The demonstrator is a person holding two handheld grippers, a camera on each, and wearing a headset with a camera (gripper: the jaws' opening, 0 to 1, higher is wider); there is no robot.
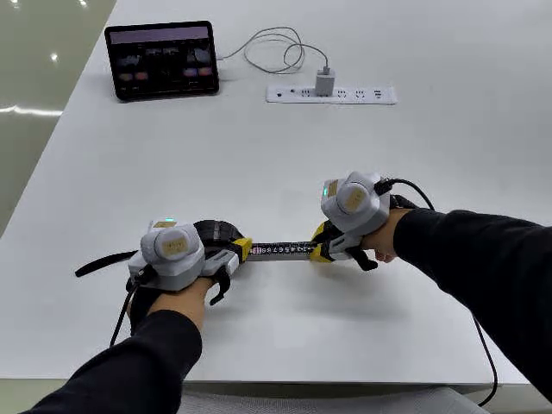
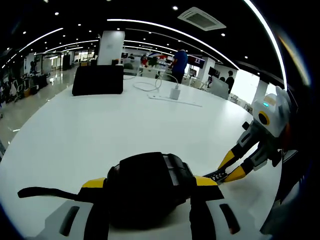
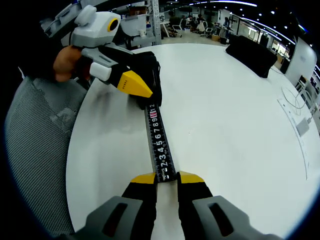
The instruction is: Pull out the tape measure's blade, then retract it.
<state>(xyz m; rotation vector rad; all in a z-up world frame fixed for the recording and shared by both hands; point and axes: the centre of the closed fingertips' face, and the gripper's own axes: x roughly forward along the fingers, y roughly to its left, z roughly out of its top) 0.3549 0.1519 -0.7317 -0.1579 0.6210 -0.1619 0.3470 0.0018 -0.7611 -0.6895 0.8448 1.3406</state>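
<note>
The black tape measure case (image 1: 221, 234) lies on the white table, and my left gripper (image 1: 231, 254) is shut around it, its yellow-tipped jaws standing on either side of the case (image 2: 147, 187). A short length of the blade (image 1: 280, 251) runs to the right from the case. My right gripper (image 1: 321, 252) is shut on the blade's end. In the right gripper view the numbered blade (image 3: 159, 142) stretches from between the yellow fingertips (image 3: 144, 178) to the case (image 3: 151, 75). A black wrist strap (image 1: 103, 263) trails left from the case.
At the far side of the table stand a dark tablet (image 1: 162, 59) and a white power strip (image 1: 332, 93) with a charger and looped cable. The table's near edge (image 1: 285, 379) is close below my hands. A grey mesh chair (image 3: 40, 130) is beside it.
</note>
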